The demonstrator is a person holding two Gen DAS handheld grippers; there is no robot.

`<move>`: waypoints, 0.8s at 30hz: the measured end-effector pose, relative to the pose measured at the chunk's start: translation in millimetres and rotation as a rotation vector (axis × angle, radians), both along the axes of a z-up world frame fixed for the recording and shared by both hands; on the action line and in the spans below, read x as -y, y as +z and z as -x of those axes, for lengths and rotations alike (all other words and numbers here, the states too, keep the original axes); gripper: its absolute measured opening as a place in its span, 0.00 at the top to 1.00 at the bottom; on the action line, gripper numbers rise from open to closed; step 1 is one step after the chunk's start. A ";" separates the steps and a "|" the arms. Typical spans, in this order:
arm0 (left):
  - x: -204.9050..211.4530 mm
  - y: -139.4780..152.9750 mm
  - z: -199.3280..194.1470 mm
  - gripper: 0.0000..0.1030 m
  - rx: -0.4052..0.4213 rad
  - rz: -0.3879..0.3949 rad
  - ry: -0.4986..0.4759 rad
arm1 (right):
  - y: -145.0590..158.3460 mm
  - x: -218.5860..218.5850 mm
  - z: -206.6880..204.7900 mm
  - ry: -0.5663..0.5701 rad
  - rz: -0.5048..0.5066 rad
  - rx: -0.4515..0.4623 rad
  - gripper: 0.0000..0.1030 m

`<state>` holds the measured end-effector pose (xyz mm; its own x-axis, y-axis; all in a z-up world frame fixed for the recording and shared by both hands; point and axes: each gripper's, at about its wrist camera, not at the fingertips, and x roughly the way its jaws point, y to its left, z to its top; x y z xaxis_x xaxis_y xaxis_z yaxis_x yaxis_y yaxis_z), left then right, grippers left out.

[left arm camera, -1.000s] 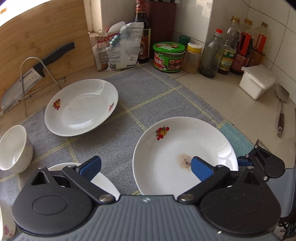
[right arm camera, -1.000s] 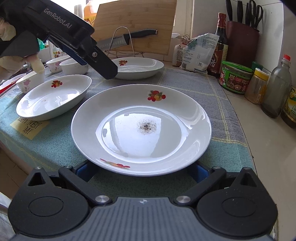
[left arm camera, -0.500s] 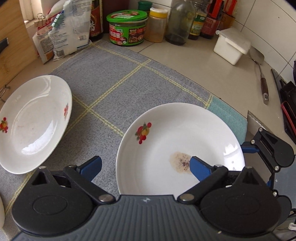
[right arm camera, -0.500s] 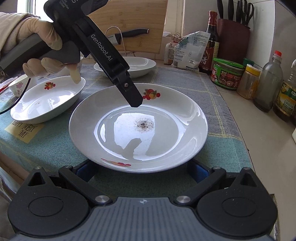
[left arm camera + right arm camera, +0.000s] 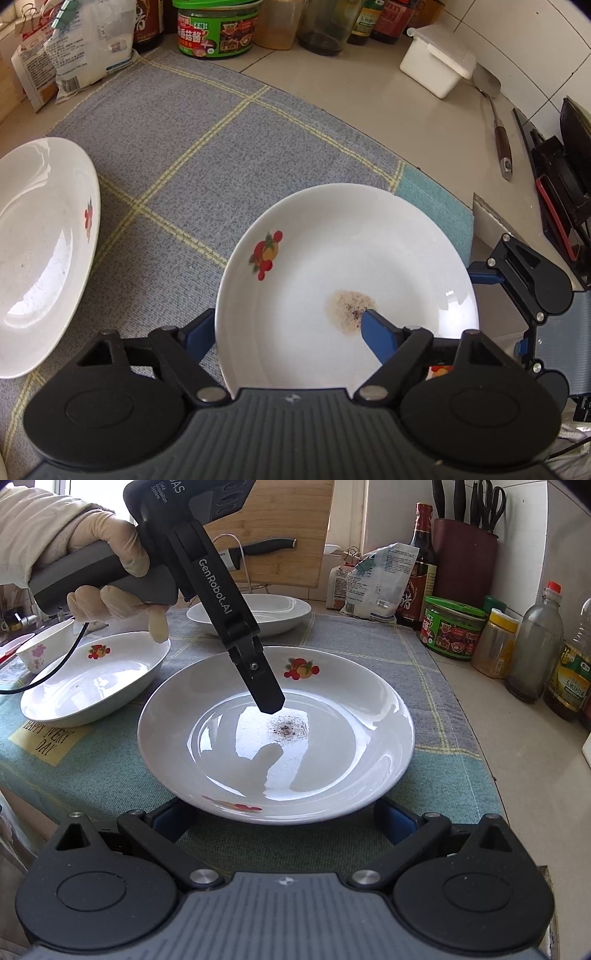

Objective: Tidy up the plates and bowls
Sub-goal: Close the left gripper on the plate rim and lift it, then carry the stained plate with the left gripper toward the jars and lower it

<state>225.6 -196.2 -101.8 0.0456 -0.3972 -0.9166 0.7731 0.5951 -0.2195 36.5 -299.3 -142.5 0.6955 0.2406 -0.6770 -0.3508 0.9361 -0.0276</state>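
Nothing is stacked yet: the plate [image 5: 343, 266] is straddled at its rim by the left tool [image 5: 284, 332], jaws just closing (no grip yet), while the right tool [image 5: 284, 819] is held open.

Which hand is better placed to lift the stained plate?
Probably left. The left claw straddles the stained plate's rim, one finger inside and one outside, its jaws just closing. The right claw sits low, open, fingers beside the near rim.
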 end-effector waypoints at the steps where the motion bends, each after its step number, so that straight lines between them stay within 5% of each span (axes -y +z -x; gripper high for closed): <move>1: 0.4 -0.8 -0.6 0.23 -0.006 -0.002 -0.009 | 0.0 0.1 -0.3 0.004 0.000 0.000 0.00; 24: 12.9 -3.0 -7.4 0.24 -0.039 -0.027 -0.055 | 2.3 -4.3 -7.4 0.055 0.032 -0.018 0.00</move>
